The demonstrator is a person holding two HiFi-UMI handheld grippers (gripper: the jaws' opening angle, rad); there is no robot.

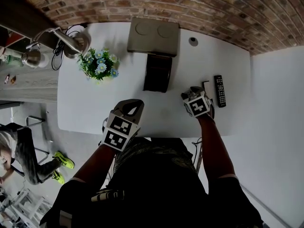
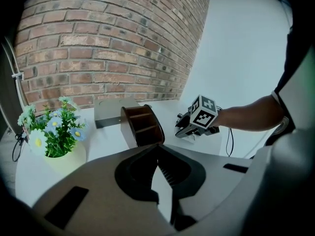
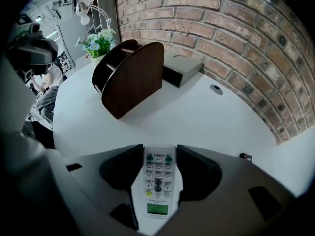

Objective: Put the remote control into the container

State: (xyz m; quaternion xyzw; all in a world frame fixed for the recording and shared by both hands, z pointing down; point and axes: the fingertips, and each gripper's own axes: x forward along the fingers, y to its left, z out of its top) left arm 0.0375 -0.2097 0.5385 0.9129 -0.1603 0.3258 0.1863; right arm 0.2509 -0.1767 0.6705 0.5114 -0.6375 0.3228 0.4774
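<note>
Here the right gripper (image 3: 158,151), released, straddles the probably light, stiff, slick white remote (image 3: 157,186), best pinched across its long edges; left gripper (image 2: 157,150) clenched, empty.

There's the white remote control (image 3: 157,183), lying flat on the white table (image 3: 206,117) with its buttons up and a green patch at one end. We see it framed between the parted jaws of the right tool (image 3: 158,152), and neither pad plainly presses it. Beyond it and apart stands the container (image 3: 129,77), upright, dark brown wood with rounded side walls, its open top split by dividers.
</note>
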